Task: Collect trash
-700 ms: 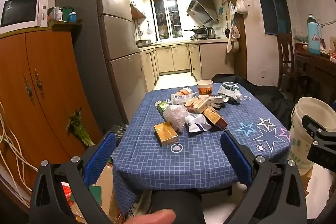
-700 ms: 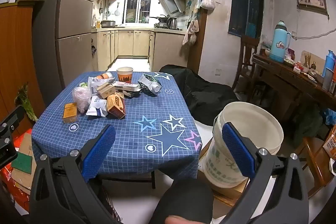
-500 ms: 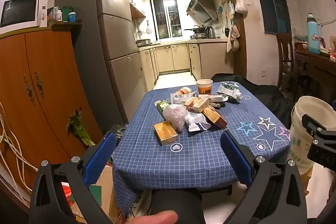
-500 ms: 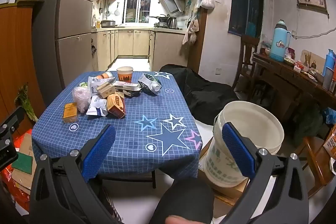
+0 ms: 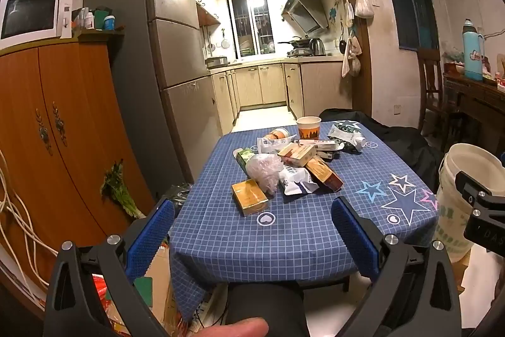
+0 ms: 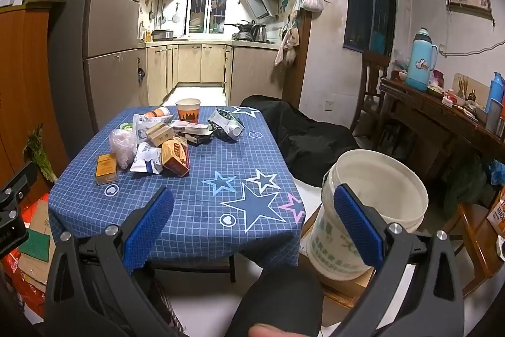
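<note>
Trash [image 5: 284,166] lies heaped on the far left part of the blue-checked bench [image 5: 284,236]: boxes, wrappers, a paper cup [image 5: 308,127], a crumpled plastic bag [image 5: 264,171]. Nothing looks collected yet; as far as you can see, the white bucket [image 6: 372,210] beside the bench holds nothing. Your left tongs [image 5: 252,229] and right tongs [image 6: 252,220] both hang wide open, empty, well short of the pile. Only the right view shows inside the bucket; the left view shows the pile better.
</note>
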Demonstrator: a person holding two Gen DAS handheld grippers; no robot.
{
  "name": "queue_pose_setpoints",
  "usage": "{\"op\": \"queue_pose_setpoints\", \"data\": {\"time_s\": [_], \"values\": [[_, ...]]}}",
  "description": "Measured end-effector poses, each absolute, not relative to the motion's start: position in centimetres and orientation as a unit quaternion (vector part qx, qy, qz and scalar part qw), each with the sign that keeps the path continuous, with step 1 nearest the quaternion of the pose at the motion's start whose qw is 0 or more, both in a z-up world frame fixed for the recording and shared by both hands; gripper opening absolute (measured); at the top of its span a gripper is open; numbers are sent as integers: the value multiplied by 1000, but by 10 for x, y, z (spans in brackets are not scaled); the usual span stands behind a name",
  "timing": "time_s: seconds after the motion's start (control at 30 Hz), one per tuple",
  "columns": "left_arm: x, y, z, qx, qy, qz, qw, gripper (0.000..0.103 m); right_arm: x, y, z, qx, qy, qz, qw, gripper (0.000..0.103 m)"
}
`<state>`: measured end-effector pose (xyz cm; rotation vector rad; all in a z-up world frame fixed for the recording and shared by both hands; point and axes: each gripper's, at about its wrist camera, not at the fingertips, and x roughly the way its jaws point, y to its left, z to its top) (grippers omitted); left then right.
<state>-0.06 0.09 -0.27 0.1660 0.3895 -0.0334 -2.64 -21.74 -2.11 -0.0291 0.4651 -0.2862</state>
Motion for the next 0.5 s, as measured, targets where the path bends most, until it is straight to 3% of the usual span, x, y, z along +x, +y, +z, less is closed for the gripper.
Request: {"op": "queue_pose_setpoints", "data": {"time_s": [0.5], "values": [[1,0,-8,81,197,-16,977,99,-27,-217,-21,-14,230,-142,963,98]]}}
